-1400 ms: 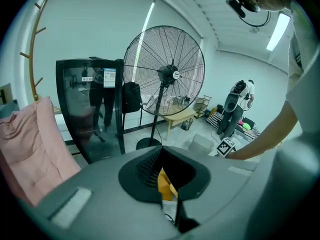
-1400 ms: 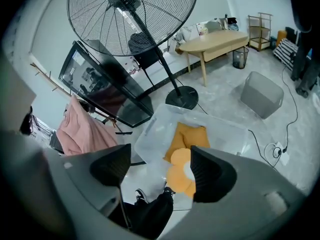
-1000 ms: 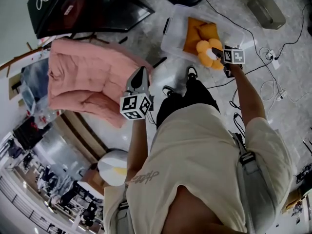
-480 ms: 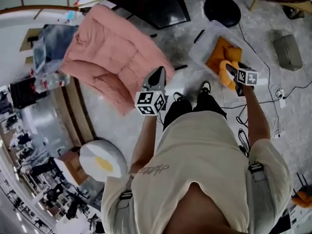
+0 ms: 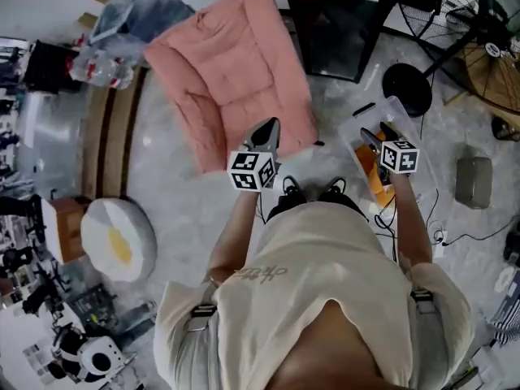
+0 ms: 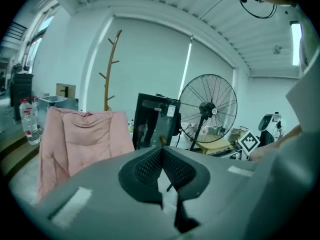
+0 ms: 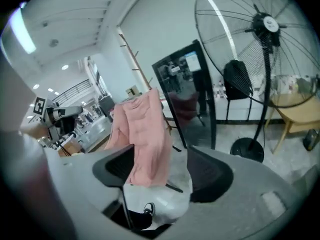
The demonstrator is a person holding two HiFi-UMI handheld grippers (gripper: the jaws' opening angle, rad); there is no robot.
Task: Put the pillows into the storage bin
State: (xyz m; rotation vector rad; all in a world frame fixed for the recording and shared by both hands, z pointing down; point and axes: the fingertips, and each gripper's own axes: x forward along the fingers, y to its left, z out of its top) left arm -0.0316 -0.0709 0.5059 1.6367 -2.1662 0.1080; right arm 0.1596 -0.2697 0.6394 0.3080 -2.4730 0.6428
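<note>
A clear storage bin [image 5: 404,106] stands on the floor at the right, with an orange pillow [image 5: 375,175] showing inside it. My right gripper [image 5: 367,134] hangs beside the bin; its jaws [image 7: 160,154] stand apart with nothing between them and are closing. My left gripper [image 5: 268,127] is shut and empty [image 6: 161,149], pointing toward a big pink cushion [image 5: 236,71] that is propped up ahead [image 6: 80,139] [image 7: 145,134]. A round white pillow with a yellow middle [image 5: 118,238] lies on the floor far to the left.
A black cabinet [image 5: 341,23] stands behind the bin, with a standing fan [image 5: 487,47] and its round base [image 5: 406,88] to the right. A grey box [image 5: 474,181] and cables [image 5: 443,234] lie on the floor at right. Low wooden steps [image 5: 114,136] run along the left.
The right gripper held a yellow flower pillow over the bin; now it is empty and drawn back. The head view has swung left. The left gripper stays shut.
</note>
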